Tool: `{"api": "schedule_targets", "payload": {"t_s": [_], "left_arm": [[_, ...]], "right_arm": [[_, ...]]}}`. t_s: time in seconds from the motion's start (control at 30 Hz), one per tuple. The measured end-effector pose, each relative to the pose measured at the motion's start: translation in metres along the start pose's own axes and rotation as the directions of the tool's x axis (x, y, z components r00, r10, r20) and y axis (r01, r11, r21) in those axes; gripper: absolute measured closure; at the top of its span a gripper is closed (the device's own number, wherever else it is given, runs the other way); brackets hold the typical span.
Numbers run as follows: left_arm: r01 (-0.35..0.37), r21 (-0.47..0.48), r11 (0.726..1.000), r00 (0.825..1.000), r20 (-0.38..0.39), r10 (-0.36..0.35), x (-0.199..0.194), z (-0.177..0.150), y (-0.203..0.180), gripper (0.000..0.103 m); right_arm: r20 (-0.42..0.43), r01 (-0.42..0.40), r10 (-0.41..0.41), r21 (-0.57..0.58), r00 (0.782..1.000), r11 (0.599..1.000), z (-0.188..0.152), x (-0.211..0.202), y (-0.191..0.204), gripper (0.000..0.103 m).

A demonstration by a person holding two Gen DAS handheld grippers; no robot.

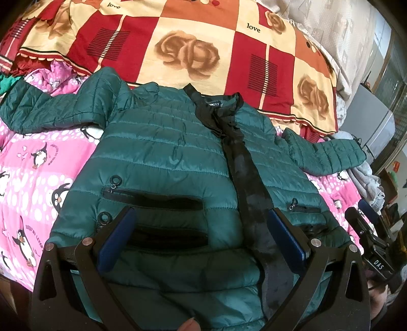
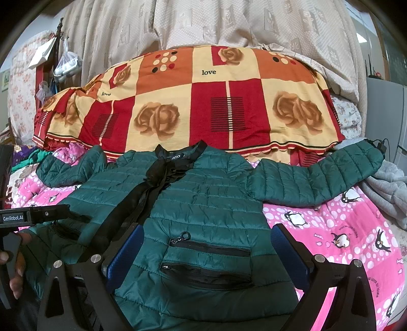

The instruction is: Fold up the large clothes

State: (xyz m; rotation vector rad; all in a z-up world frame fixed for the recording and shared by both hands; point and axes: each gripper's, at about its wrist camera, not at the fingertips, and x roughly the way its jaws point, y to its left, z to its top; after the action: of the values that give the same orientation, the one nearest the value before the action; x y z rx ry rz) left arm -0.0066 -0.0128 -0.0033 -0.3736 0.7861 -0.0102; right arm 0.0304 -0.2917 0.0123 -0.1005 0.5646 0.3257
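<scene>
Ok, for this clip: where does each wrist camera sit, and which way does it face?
Left wrist: low over the hem of the green jacket, left of its black placket, facing the collar and red rose blanket; open left gripper and a fingertip at the bottom edge show.
Right wrist: low over the hem, right of the placket, facing the collar and beige curtain; open right gripper shows, plus the left device and hand.
Shared: jacket, pink penguin quilt, rose blanket.
</scene>
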Motion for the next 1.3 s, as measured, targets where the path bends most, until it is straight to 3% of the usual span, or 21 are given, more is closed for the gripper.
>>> {"api": "schedule_targets", "payload": {"t_s": [0.6, 1.3], "left_arm": [[-0.018, 0.047, 0.999, 1.000, -0.006, 0.019, 0.0012, 0.0006, -0.0090, 0.000], [-0.012, 0.027, 1.000, 1.000, -0.013, 0.012, 0.0008, -0.0019, -0.0042, 0.000]], "right_arm": [[0.001, 0.002, -0.002, 0.001, 1.000, 1.000, 0.0003, 0.0000, -0.0007, 0.004], [-0.001, 0.005, -0.005, 0.000, 1.000, 1.000, 0.0002, 0.0003, -0.0005, 0.004]]}}
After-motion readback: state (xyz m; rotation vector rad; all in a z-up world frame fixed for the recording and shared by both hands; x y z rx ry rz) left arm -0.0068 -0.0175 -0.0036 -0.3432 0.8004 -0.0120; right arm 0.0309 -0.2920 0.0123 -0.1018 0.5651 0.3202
